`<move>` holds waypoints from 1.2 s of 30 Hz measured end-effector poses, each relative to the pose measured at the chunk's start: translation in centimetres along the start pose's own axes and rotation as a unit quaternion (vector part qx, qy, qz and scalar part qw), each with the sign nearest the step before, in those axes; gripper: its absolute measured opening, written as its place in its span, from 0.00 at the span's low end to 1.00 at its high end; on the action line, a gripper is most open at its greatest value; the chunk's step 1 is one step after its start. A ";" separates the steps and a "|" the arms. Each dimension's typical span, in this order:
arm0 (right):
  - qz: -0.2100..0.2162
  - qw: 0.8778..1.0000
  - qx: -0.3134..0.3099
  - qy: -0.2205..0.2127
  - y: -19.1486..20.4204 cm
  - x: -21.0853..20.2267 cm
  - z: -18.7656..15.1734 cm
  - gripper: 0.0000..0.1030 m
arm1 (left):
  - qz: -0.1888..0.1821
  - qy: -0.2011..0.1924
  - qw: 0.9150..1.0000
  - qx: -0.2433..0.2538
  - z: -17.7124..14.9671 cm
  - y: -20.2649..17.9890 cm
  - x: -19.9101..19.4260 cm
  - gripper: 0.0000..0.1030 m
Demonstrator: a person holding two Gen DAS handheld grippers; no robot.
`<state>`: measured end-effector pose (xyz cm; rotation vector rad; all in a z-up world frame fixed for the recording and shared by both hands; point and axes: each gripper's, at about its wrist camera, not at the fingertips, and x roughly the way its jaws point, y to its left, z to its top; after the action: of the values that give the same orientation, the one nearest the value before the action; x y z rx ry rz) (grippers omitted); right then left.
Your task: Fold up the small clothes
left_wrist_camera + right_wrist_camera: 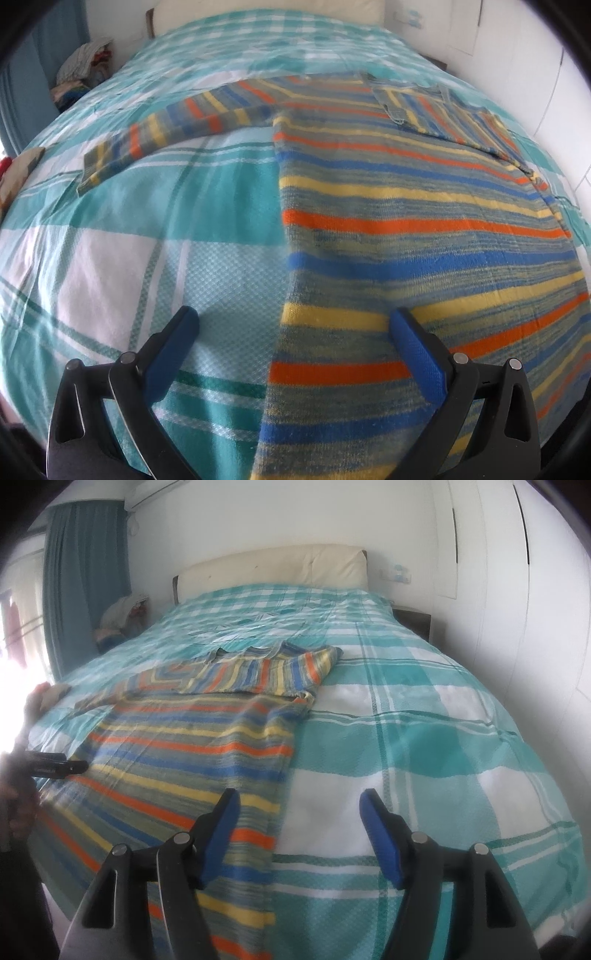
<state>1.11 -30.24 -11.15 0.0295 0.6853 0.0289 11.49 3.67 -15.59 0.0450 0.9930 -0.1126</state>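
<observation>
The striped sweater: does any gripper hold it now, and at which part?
Nothing is held. The left gripper and right gripper are both open above the striped sweater near its lower side edges.

Striped sweater (424, 229) is fuzzy matt knit; checked bedspread (147, 229) is waffle-textured woven cloth; headboard (273, 566), at twelve o'clock, looks smooth, padded.

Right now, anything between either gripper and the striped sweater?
Nothing visible. Left gripper and right gripper are both open, each straddling a side edge of the striped sweater near its hem, on the checked bedspread.
</observation>
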 end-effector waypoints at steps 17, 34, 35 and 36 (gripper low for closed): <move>0.002 0.998 -0.058 0.010 2.0 0.7 -0.4 0.65 | 0.041 -0.040 0.998 0.005 0.7 0.3 -1.4 0.99; -0.004 0.996 -0.084 0.021 2.9 1.3 -0.7 0.65 | 0.028 -0.066 0.997 -0.025 5.0 5.0 -3.8 0.99; -0.003 0.996 -0.084 0.020 3.0 1.3 -0.7 0.65 | 0.016 -0.069 0.996 -0.048 6.3 7.0 -4.3 0.99; -0.003 0.996 -0.084 0.020 2.9 1.3 -0.7 0.65 | 0.001 -0.068 0.995 -0.068 7.4 8.9 -4.4 0.99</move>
<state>1.62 -27.25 -12.46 -0.1351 0.7212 0.0806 16.33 12.13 -7.97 -0.0856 0.8632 -0.0460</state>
